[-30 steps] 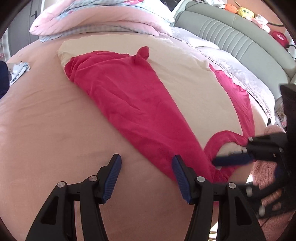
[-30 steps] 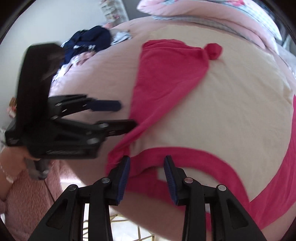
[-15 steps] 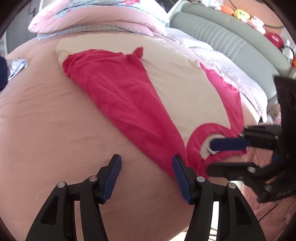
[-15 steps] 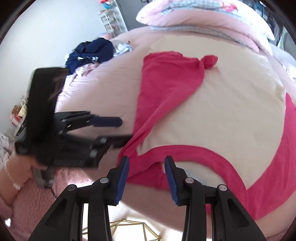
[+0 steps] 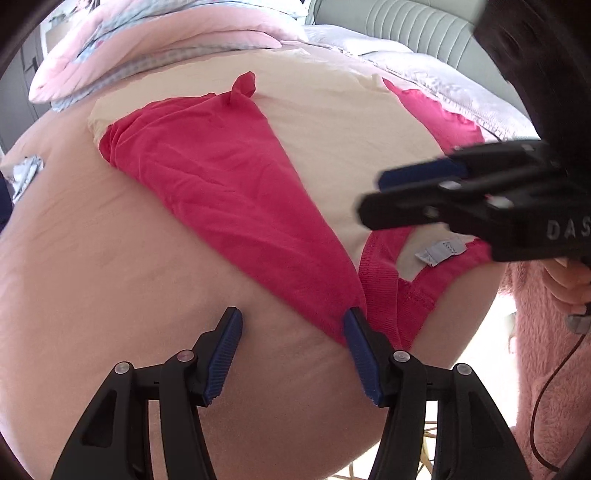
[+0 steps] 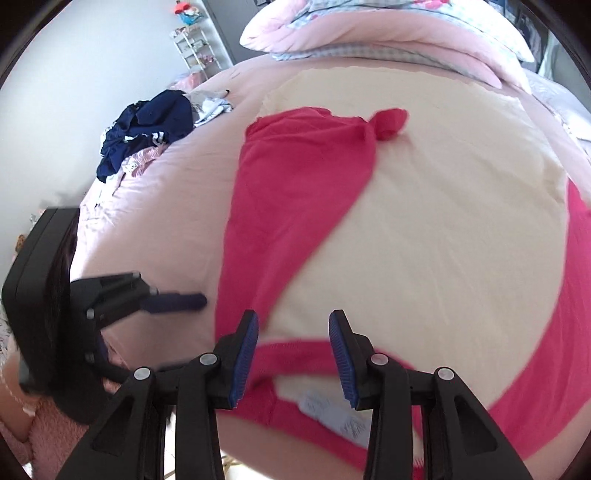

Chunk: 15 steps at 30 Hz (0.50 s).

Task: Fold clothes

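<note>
A cream shirt (image 5: 332, 122) with red sleeves lies flat on the pink bed (image 5: 92, 277), collar toward me. One red sleeve (image 5: 229, 184) is folded across the body. My left gripper (image 5: 291, 354) stands open over the pink sheet, its right finger at the sleeve's edge beside the red collar (image 5: 380, 280). My right gripper (image 6: 293, 354) is open above the collar (image 6: 295, 349), with the neck label (image 6: 325, 406) below it and nothing pressed between the pads. Each gripper shows in the other's view: the right gripper (image 5: 373, 195) and the left gripper (image 6: 177, 332).
Pink quilts and pillows (image 6: 369, 29) are stacked at the far end of the bed. A heap of dark blue clothes (image 6: 147, 125) lies at the far left. A grey-green padded headboard (image 5: 388, 22) runs along the right. The bed's near edge is just below the collar. A fluffy pink sleeve (image 5: 546, 332) is at the right.
The left gripper slid right, toward the collar and the folded sleeve's edge. The right gripper lifted away from the collar and now hangs above it. Both stayed open; the shirt has not moved.
</note>
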Tool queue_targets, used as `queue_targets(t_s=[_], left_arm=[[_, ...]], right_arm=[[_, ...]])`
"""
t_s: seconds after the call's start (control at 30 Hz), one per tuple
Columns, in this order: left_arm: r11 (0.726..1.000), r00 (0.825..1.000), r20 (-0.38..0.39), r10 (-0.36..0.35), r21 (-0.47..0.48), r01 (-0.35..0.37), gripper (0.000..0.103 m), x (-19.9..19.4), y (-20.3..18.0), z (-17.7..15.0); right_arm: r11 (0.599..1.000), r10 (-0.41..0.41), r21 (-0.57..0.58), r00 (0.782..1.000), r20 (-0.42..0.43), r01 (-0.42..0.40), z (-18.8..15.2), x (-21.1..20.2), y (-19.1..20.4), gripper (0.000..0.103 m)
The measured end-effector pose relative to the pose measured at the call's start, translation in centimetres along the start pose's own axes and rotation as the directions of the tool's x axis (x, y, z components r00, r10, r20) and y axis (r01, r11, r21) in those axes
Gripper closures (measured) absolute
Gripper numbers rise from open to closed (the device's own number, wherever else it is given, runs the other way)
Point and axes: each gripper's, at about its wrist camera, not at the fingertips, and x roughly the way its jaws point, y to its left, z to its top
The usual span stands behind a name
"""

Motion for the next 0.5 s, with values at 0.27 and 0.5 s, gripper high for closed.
queue_targets(t_s=[0.27,0.5], left_arm=[[1.0,0.999,0.048,-0.026,-0.006,0.026,0.048,-2.1,4.0,4.2],[0.978,0.977,0.164,0.133,-0.181,-0.103,0.048,-0.6,13.5,13.8]], right_arm=[[0.999,0.022,-0.036,0.999,-0.041,-0.023,3.7,3.4,-1.6,0.064],[0.992,-0.027,0.125,0.998,0.054,0.02,14.3,3.6,-9.7,0.064]])
